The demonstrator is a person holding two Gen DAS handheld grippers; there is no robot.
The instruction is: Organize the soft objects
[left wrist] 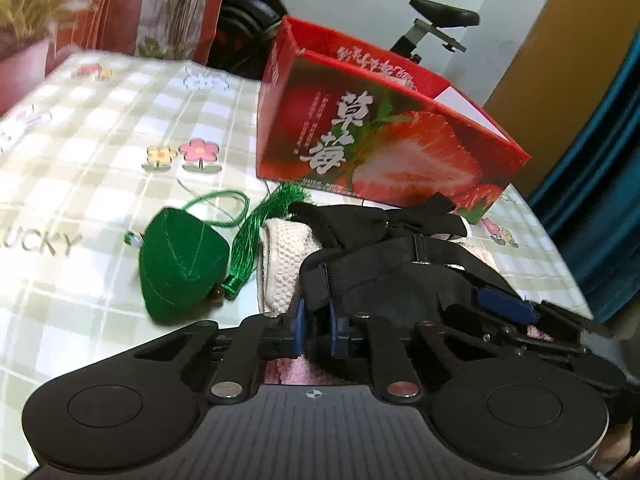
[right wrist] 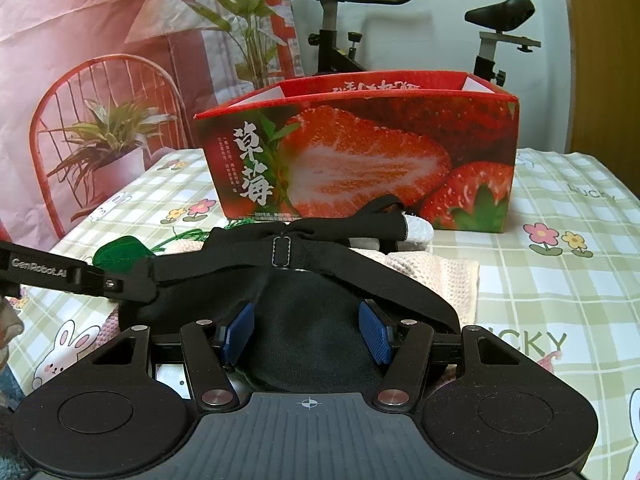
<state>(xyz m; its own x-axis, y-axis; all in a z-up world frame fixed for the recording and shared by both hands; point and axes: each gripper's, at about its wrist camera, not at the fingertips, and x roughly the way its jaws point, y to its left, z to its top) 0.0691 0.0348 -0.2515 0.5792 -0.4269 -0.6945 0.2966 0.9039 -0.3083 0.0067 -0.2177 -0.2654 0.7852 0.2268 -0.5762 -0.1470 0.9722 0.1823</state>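
Note:
A black eye mask (left wrist: 384, 280) with an elastic strap (right wrist: 320, 260) lies on a heap of soft things in front of the red strawberry box (left wrist: 380, 140). My left gripper (left wrist: 316, 314) is shut on the mask's left edge, its blue pads pinching the fabric. My right gripper (right wrist: 307, 330) holds the mask's padded body (right wrist: 308, 320) between its blue pads, which press on both sides. In the right wrist view the left gripper (right wrist: 128, 282) comes in from the left at the strap's end. A green pouch (left wrist: 180, 264) with a tassel lies to the left.
A cream knitted cloth (left wrist: 284, 256) and a black glove (left wrist: 360, 220) lie under and behind the mask; pink cloth (left wrist: 296, 372) shows beneath. The open box (right wrist: 360, 160) stands behind on the checked tablecloth (right wrist: 560, 280). An exercise bike (right wrist: 500, 40) stands past the table.

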